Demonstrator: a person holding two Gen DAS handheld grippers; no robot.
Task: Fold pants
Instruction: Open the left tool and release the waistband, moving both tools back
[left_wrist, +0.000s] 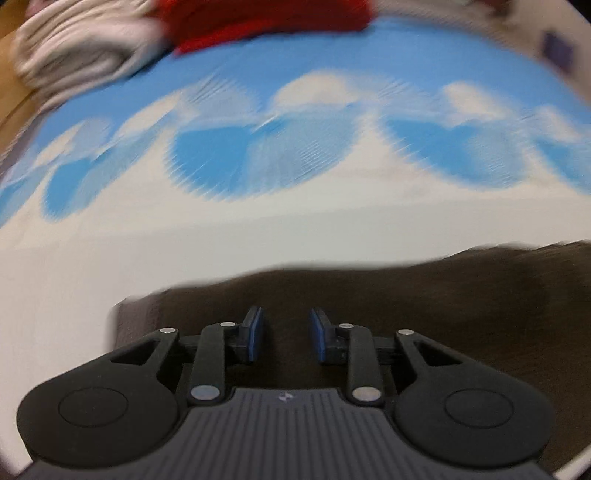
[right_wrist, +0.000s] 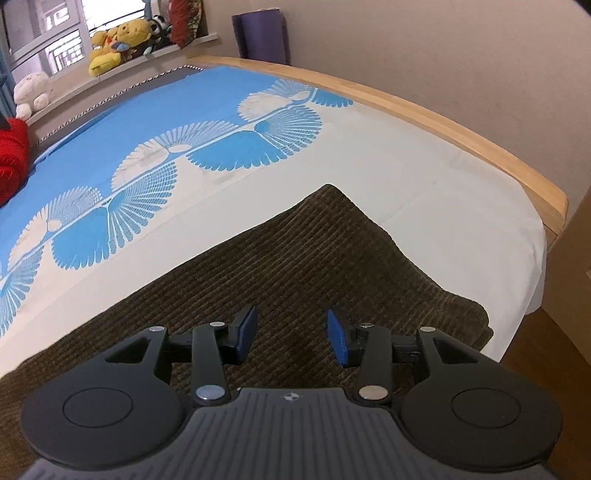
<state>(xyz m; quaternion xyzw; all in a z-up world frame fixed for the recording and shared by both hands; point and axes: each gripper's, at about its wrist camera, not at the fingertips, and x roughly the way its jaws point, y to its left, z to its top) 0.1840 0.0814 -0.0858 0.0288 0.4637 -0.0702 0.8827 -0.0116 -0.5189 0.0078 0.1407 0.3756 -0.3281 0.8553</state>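
Both the left claw (left_wrist: 284, 334) and the right claw (right_wrist: 291, 334) hang with fingers apart, gripping nothing, over brown corduroy pants (right_wrist: 295, 258) on the bed (right_wrist: 424, 192).

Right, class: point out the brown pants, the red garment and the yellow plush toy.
brown pants (right_wrist: 295, 258): right wrist view, ribbed fabric near its far corner.
red garment (right_wrist: 11, 155): right wrist view, its bulk at the left edge.
yellow plush toy (right_wrist: 114, 40): right wrist view, its body.

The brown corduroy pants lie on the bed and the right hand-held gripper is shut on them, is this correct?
Not quite. The right wrist view shows the right hand-held gripper open above the brown corduroy pants, gripping nothing. The pants do lie on the bed.
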